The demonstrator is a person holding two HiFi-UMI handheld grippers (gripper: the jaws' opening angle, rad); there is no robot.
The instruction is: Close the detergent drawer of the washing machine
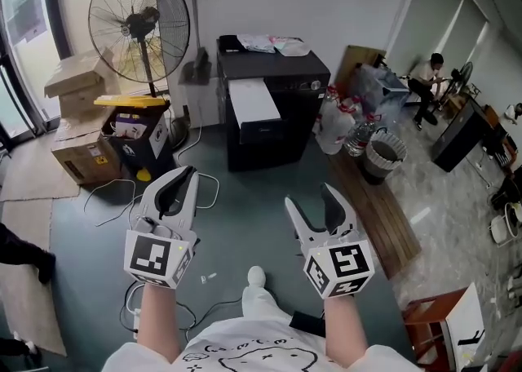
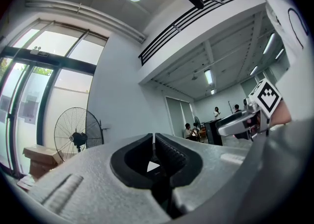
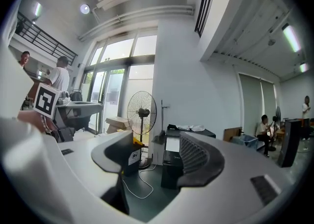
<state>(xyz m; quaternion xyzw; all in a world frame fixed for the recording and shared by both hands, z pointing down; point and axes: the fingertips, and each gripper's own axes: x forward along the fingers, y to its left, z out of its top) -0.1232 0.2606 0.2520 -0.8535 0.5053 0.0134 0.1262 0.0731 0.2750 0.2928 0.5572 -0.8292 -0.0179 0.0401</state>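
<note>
While both grippers are up over the floor near the person's body, the washing machine [image 1: 273,130] sits well apart from them, far across the green floor against the white wall. It's a black box, and the white drawer [image 1: 253,99] is at its top on the left side, facing the near side. Can't really tell how far out it sticks.

The left gripper [image 1: 186,174] has its jaws pinched almost together, just a thin slit, with nothing in it. It points far and a bit left of the machine. The right gripper [image 1: 310,197] is spread wide and empty. In its own view the machine and the white drawer show right through the gap between the jaws, so it's roughly lined up with it, just nowhere near touching.

Other stuff: a big standing fan [image 1: 140,24] far left, cardboard boxes [image 1: 77,93] left of that, loose cables [image 1: 204,191] on the floor between the left gripper and the machine, some cloth [image 1: 273,42] on the machine's top, and a bin [image 1: 383,154] to its right.
</note>
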